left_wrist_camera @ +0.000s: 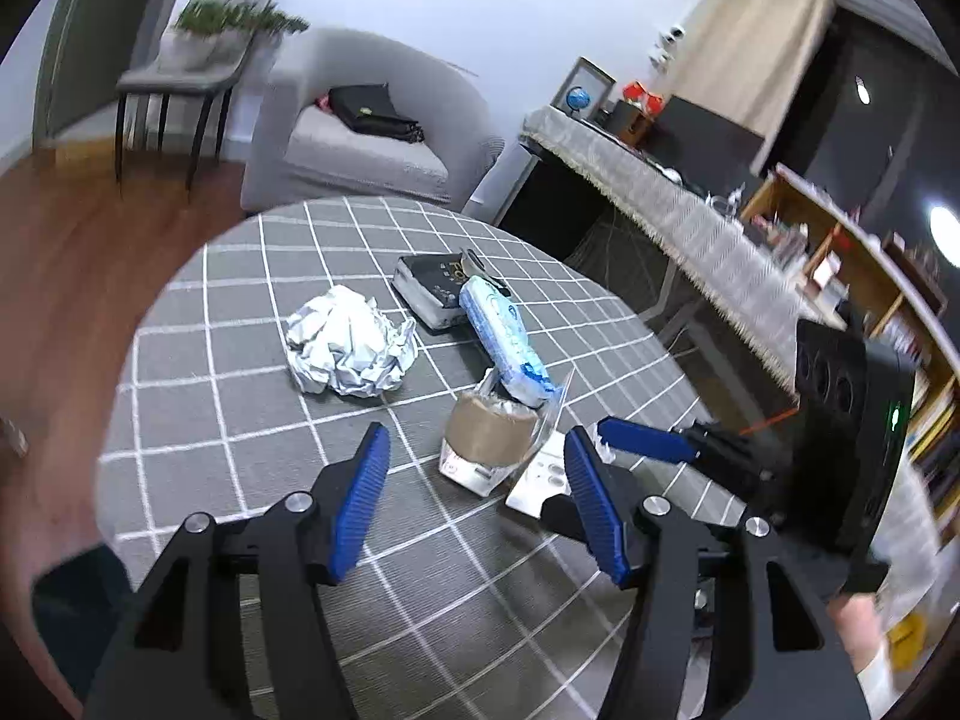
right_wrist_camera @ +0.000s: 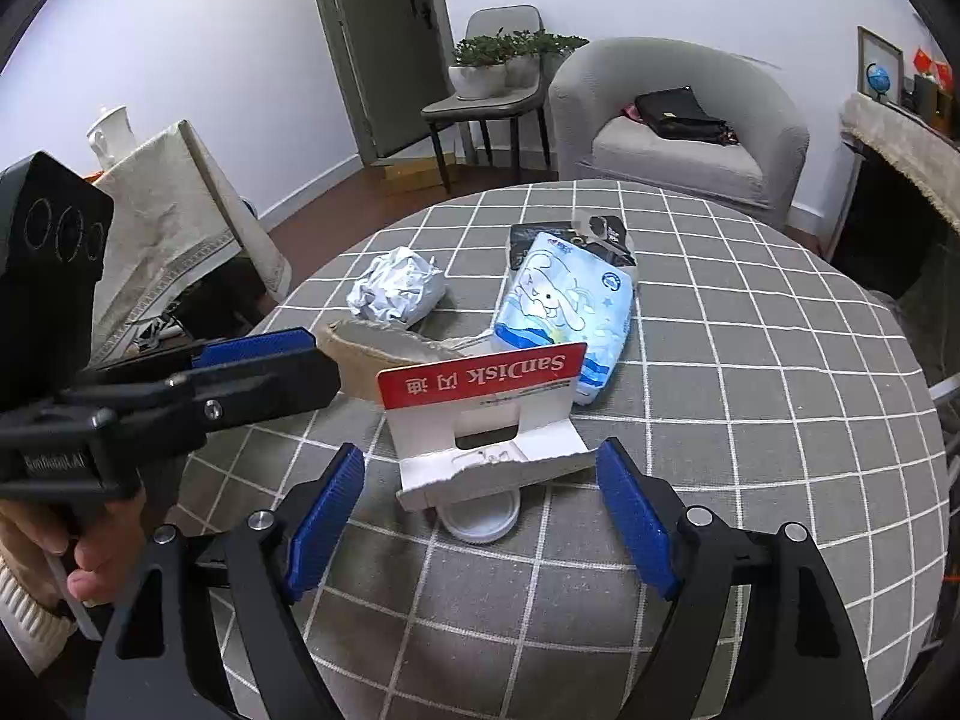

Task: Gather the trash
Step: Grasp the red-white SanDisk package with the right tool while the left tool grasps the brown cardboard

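both claws over the round counter point(right_wrist_camera: 750, 312), grey cloth with a white grid. left claw point(left_wrist_camera: 474, 459) released, jaws partway apart with nothing between the pads, aimed down at the brown cardboard tape core point(left_wrist_camera: 489, 429). right claw point(right_wrist_camera: 480, 468) spread wide, also released; the torn sandisk card box point(right_wrist_camera: 486, 414) stands just ahead of the gap, a white round lid point(right_wrist_camera: 480, 519) lying under its near edge, pads not touching either. progress, as i judge it: nothing collected yet. all the trash sits on the cloth: crumpled white paper ball point(left_wrist_camera: 348, 345) apart to one side, blue-and-white tissue pack point(right_wrist_camera: 567, 312) leaning over a dark box point(left_wrist_camera: 429, 288) at the far end, tape core and card box close together near me. no bin or bag visible in either view, so where it all goes i cannot tell. likely first picks: card box for the right, tape core for the left. room: wooden floor, grey armchair point(right_wrist_camera: 678, 126) with a black bag point(right_wrist_camera: 678, 111) on the seat, a chair carrying potted plants point(right_wrist_camera: 510, 57) by a door, a long cloth-covered side table and wooden shelving to the right.
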The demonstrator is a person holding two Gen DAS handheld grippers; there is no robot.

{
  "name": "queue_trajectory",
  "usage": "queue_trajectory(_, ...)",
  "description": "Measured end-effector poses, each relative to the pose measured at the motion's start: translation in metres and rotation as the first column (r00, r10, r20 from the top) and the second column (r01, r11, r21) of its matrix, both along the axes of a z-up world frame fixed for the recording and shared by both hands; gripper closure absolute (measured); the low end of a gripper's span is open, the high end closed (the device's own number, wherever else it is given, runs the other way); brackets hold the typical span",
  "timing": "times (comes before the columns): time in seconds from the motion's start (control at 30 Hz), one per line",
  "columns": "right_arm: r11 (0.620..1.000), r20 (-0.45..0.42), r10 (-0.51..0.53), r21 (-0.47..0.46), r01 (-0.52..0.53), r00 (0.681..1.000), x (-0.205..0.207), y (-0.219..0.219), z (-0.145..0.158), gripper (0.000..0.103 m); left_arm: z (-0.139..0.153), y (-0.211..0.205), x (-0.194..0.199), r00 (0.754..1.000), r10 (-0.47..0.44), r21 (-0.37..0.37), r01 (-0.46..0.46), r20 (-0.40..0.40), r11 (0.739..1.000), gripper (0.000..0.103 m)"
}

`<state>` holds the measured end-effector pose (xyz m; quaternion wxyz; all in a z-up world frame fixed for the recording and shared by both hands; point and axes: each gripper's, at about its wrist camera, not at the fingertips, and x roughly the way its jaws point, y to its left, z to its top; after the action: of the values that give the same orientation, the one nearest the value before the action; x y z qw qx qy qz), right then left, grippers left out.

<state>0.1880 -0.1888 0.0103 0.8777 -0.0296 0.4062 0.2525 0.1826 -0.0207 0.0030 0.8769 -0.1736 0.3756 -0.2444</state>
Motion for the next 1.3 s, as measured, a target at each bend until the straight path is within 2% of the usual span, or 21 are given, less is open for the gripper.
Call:
queue_trajectory(0.23,1.000,0.005,0.002,-0.020,-0.002,1.000,0.000,0.001,0.000,0.022,-0.004,0.000,0.009,0.998,0.009,-0.116,-0.016,-0.059,0.993,0.046)
queue_trajectory(0.33,0.999,0.008,0.006,-0.034,-0.005,1.000,-0.002,0.003,-0.002,0.022,-0.006,-0.002,0.013,0.997,0.024,-0.129,-0.033,-0.074,0.991,0.051)
queue_trajectory(0.4,0.999,0.008,0.010,-0.033,-0.010,1.000,-0.002,0.002,-0.002,0.022,-0.009,-0.003,0.016,0.996,0.028,-0.136,-0.040,-0.085,0.990,0.062)
queue_trajectory(0.53,1.000,0.013,-0.001,-0.019,0.001,1.000,-0.002,-0.002,0.000,0.023,-0.005,-0.003,0.015,0.996,0.052,-0.117,-0.061,-0.073,0.991,0.068)
queue_trajectory(0.93,1.000,-0.044,-0.004,-0.018,0.003,0.999,0.018,-0.002,-0.015,0.022,-0.007,0.003,0.016,0.996,0.048,-0.131,-0.059,-0.081,0.990,0.069)
queue_trajectory(1.1,0.999,-0.026,0.004,-0.036,-0.005,1.000,0.020,0.003,-0.014,0.022,-0.009,0.007,0.017,0.995,0.045,-0.154,-0.059,-0.094,0.986,0.069)
queue_trajectory(1.17,0.998,-0.015,0.012,-0.061,-0.013,1.000,0.018,0.007,-0.014,0.029,-0.010,0.009,0.017,0.994,0.044,-0.161,-0.060,-0.099,0.985,0.069)
queue_trajectory(1.3,0.996,0.006,0.020,-0.092,-0.019,1.000,0.014,0.012,-0.011,0.029,-0.009,0.012,0.015,0.994,0.045,-0.158,-0.060,-0.101,0.986,0.070)
